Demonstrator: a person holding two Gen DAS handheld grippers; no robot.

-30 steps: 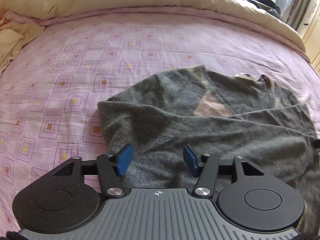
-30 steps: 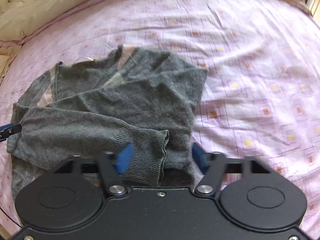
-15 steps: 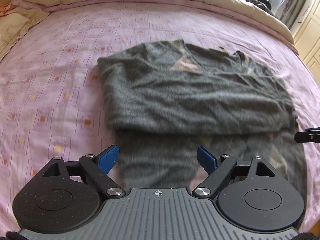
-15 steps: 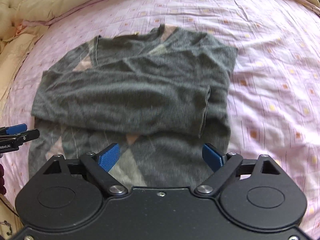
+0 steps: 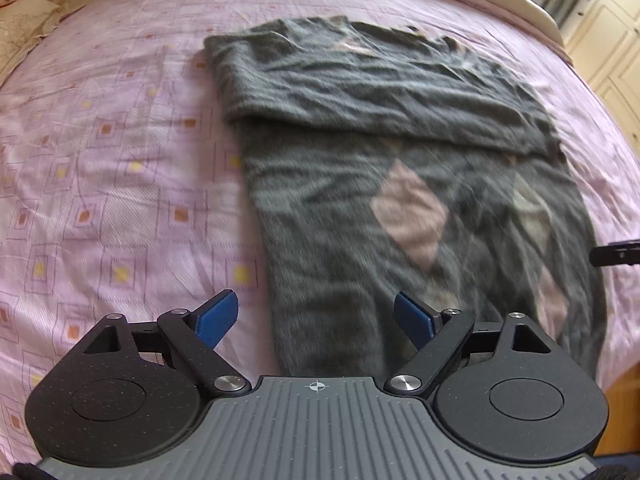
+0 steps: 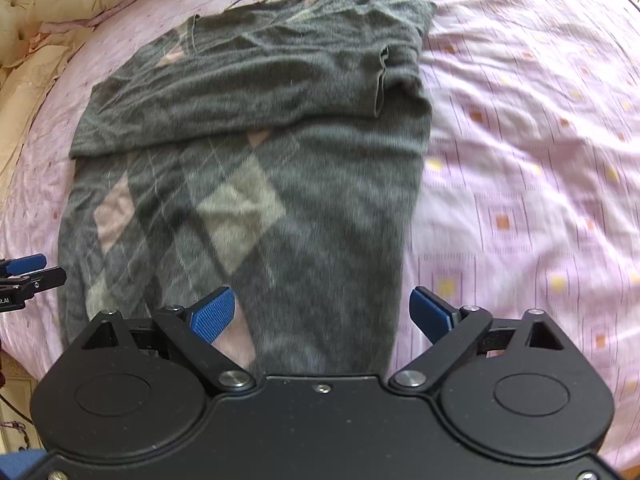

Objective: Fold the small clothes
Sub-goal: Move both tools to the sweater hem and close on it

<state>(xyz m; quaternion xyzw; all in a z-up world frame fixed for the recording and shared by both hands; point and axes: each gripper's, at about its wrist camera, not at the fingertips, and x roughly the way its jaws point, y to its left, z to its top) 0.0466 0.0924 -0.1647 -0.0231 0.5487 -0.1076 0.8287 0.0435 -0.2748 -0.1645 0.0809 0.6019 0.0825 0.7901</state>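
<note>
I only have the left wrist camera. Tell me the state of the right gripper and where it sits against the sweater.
Observer: The right gripper is open with nothing in it. Its fingers straddle the right edge of the sweater near the hem.
Operator: Now report where the folded sleeve ends.
Observer: Its cuff lies on the chest, just short of that right edge.

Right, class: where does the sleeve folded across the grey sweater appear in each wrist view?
Left wrist view: the folded sleeve crosses the sweater's upper part, above centre.
Right wrist view: the folded sleeve lies upper centre, its cuff pointing right.
Shared landmark: the pink diamond just below it.
</note>
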